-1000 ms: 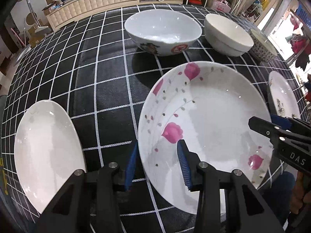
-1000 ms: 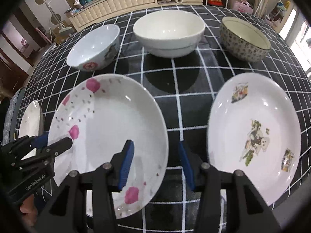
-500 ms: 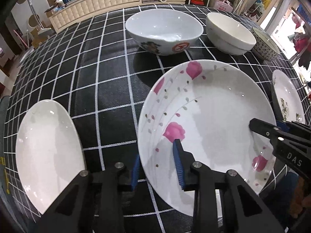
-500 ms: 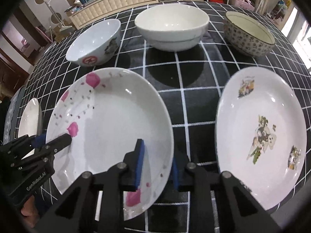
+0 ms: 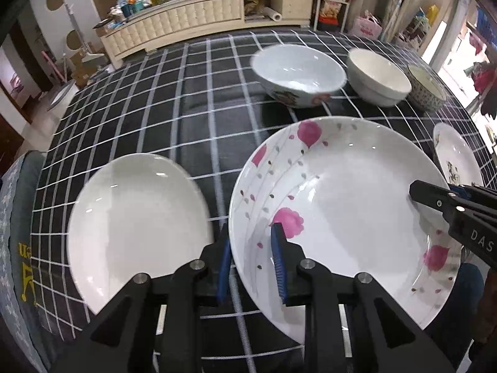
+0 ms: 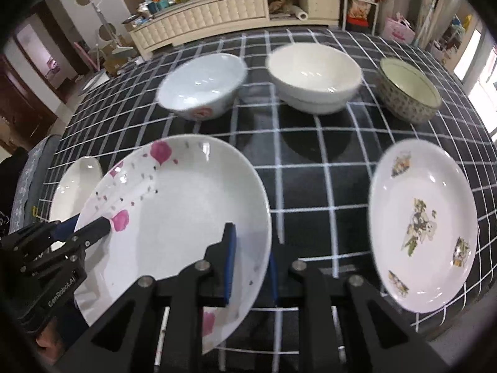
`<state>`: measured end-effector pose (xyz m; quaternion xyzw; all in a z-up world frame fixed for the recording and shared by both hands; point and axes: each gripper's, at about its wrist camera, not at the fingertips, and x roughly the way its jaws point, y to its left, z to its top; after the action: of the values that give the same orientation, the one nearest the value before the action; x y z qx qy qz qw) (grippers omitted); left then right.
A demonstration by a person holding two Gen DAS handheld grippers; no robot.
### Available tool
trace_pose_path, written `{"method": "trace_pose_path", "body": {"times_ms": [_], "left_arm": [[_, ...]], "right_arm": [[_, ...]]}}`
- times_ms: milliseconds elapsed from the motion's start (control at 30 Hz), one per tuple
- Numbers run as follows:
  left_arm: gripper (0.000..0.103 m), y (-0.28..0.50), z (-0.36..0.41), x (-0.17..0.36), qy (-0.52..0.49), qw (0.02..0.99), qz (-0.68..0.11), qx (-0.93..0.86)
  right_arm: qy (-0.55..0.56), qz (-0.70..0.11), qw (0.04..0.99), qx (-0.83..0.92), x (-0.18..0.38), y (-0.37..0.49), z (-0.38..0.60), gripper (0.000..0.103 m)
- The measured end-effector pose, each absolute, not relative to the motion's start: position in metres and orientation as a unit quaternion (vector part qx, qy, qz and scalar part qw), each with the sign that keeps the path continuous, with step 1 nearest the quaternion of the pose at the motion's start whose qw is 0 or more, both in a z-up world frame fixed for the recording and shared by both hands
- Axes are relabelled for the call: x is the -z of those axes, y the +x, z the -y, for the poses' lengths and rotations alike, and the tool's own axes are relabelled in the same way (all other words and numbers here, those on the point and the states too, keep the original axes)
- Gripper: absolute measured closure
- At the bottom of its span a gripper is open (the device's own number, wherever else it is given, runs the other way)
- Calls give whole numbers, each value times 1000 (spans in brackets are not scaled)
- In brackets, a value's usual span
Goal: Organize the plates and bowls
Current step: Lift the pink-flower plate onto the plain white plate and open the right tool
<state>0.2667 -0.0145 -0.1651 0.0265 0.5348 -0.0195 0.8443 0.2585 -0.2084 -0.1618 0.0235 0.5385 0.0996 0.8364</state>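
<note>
The left gripper (image 5: 250, 259) and right gripper (image 6: 250, 265) are each clamped on opposite rims of the pink-flowered plate (image 5: 341, 205), which appears lifted off the checked tablecloth (image 5: 186, 130). Keep both grips level and move the 2 grippers together toward the plain white plate (image 5: 136, 217) for stacking.

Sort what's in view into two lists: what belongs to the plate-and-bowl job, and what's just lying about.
Job:
- pink-flower plate, gripped at opposite rims by left gripper and right gripper
- plain white plate
- picture plate
- red-mark bowl
- white bowl
- patterned bowl

Lying about:
- cluttered sideboard
- paper roll
- pink bag
</note>
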Motion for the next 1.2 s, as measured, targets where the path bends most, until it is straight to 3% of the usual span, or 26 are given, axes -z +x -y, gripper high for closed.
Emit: {"method": "trace_pose_path", "body": {"times_ms": [600, 1200], "left_arm": [[84, 223, -104, 169, -33, 839, -539, -65], [84, 220, -155, 179, -72, 832, -544, -83]], "right_arm": [[-14, -551, 813, -189, 175, 258, 96, 81], [-51, -544, 811, -212, 176, 278, 47, 82]]}}
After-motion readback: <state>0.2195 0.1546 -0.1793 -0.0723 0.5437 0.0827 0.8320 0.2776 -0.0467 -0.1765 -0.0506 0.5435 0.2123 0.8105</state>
